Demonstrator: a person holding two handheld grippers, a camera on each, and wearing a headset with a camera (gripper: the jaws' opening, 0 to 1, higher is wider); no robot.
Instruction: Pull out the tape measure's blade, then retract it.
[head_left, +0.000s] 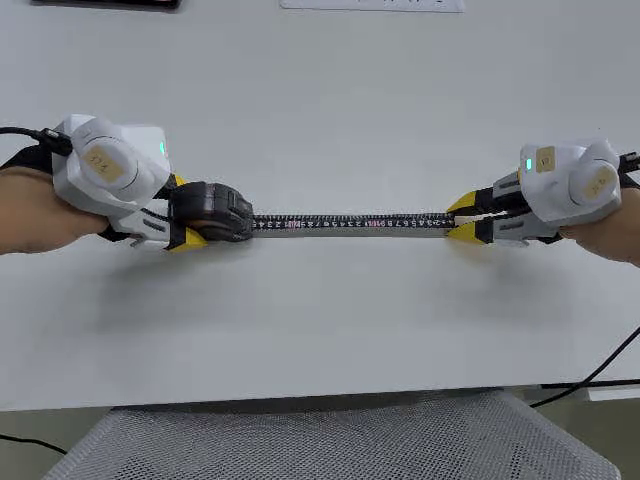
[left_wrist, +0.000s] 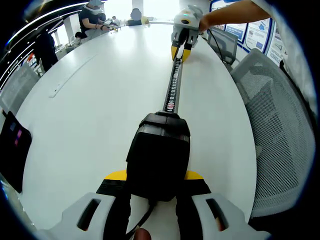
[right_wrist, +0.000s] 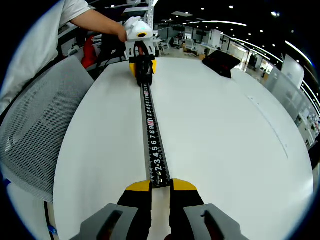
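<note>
Bench: white table. A grey mesh chair sits at its near edge. A dark flat device lies well off toward the far side.

Task item: tape measure, blade drawn out. The blade's long axis runs left to right across the head view, roughly parallel to the near table edge. It is straight, low over the tabletop, about midway across the table's depth. The printed face is up, a black band with white numerals. In the right gripper view the numbers start low at the free end and climb toward the housing, with one red mark partway along.

Left gripper: at the left end of the span, jaws clamped on either side of the black case. The case mouth points to the person's right, straight at the other gripper, and the blade leaves it on that side.

Right gripper: at the right end, yellow tips pinching the blade's free end between them. That end fills the gap between the tips. The hook itself is too small to make out.

The two grippers face each other along the blade, well apart. A black cable trails off the table's near right corner.
</note>
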